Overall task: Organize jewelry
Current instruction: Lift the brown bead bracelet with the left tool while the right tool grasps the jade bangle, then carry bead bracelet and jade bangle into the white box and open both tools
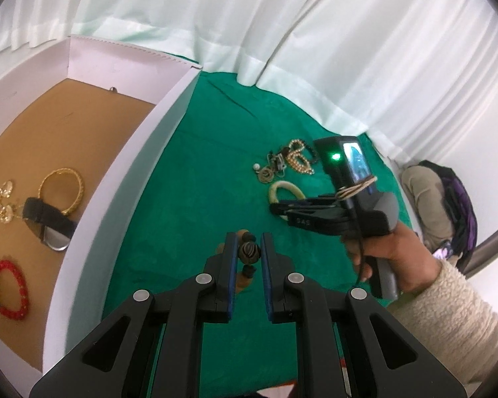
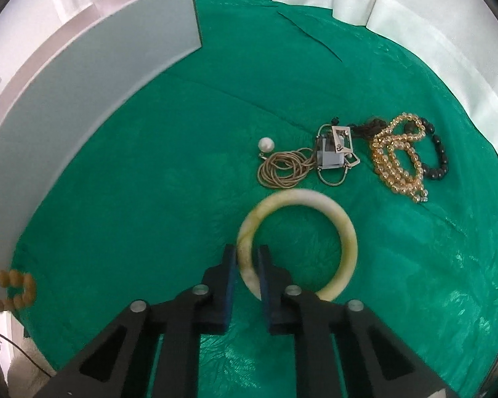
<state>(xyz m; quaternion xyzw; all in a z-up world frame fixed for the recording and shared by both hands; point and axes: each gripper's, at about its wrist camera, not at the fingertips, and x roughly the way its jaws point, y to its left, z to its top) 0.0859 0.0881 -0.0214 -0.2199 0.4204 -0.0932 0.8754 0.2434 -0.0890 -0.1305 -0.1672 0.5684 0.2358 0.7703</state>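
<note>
The right claw (image 2: 246, 258) is clamped on the near-left arc of a pale cream-green stone bangle (image 2: 343, 232), whose ring lies over the green cloth (image 2: 149, 182) covering the bench. In the left wrist view the same claw (image 1: 279, 207) reaches in from the right, held by the person's right hand (image 1: 391, 258), with the bangle (image 1: 287, 190) at its tip.

The left claw (image 1: 249, 252) has its blue-padded fingers (image 1: 231, 258) close about a dark striped round bead (image 1: 248, 252) on a strand of tan wooden beads (image 2: 13, 287); whether the pads actually press the bead cannot be told.

Beyond the bangle lie a coiled tan cord with a white pearl (image 2: 284, 165), a silver square-framed pendant (image 2: 337, 151), a heap of golden bead strands (image 2: 398, 159) and a black bead bracelet (image 2: 438, 156), all close together.

To the left stands a white cardboard box (image 1: 156, 132) with a brown floor, holding a gold twisted bangle (image 1: 78, 182), a black-strapped watch (image 1: 49, 222), gold earrings (image 1: 5, 202) and a red bead bracelet (image 1: 15, 288).
</note>
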